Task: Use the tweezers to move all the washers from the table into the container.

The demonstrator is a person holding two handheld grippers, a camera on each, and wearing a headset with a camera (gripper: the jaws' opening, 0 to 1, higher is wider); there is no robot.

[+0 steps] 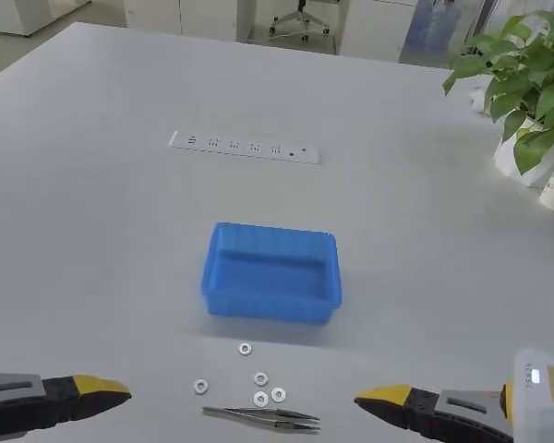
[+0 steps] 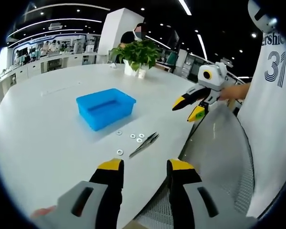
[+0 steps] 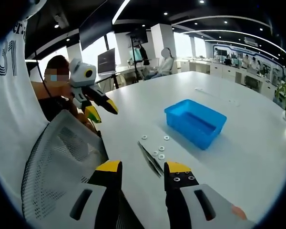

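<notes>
Along the person's edge of the table (image 1: 102, 231), nothing has gone in yet. Five washers (image 1: 260, 378) lie loose on the white top in a small scatter, just in front of the blue container (image 1: 268, 305), which sits mid-table. Its inside looks bare from here, plain blue floor, no washer that I can make out. The tweezers (image 1: 263, 417) lie flat beside the washers, closer to that edge, with nothing gripping them. The left gripper (image 2: 145, 167) hangs off to one side, claw spread apart, empty. The right gripper (image 3: 143, 167) is on the other side, claw apart too, tips aimed towards the tweezers. By my reckoning the job is at its very start: the tweezers have to be picked up, then all five washers carried over the container's front wall.
</notes>
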